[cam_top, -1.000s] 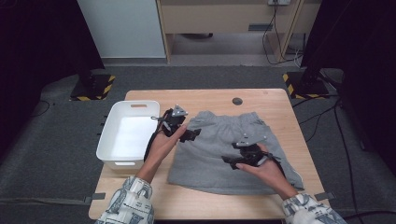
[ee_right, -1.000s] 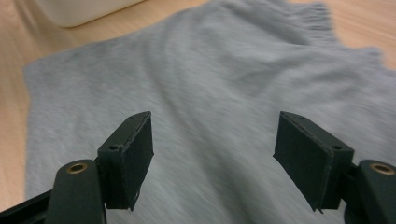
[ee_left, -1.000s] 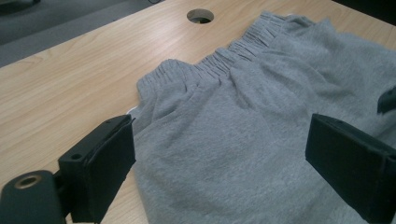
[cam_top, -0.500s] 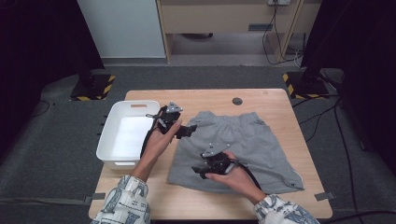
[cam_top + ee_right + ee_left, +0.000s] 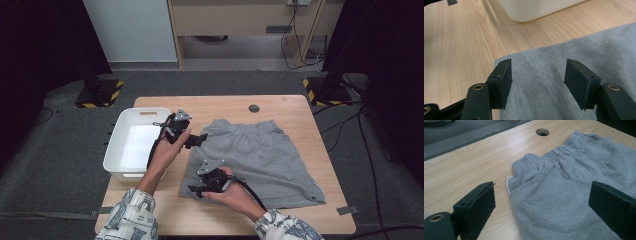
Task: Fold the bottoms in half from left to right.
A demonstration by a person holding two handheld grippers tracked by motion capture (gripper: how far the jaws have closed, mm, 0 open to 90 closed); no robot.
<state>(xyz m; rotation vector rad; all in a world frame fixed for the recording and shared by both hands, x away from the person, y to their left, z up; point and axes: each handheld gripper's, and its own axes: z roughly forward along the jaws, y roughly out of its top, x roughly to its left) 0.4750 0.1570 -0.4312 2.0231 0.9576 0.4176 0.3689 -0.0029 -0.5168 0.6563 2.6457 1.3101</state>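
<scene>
Grey shorts (image 5: pixel 260 157) lie spread flat on the wooden table (image 5: pixel 220 102), waistband toward the far side. My left gripper (image 5: pixel 199 139) hovers at the waistband's left corner, jaws wide open. In the left gripper view that gripper (image 5: pixel 541 195) straddles the gathered waistband corner (image 5: pixel 529 161) without touching it. My right gripper (image 5: pixel 193 190) sits at the near-left hem corner of the shorts. In the right gripper view that gripper (image 5: pixel 539 65) is open over the cloth's corner (image 5: pixel 506 60). Its jaws have just been closing and are not pressing on anything.
A white bin (image 5: pixel 114 150) stands on the table's left side, next to the left hand; its wall (image 5: pixel 536 10) shows beyond the right gripper. A round cable hole (image 5: pixel 254 108) sits near the far edge. Bare wood lies in front of the shorts.
My right gripper has moved left across the shorts, from their right half to the near-left corner. The left gripper has stayed by the waistband.
</scene>
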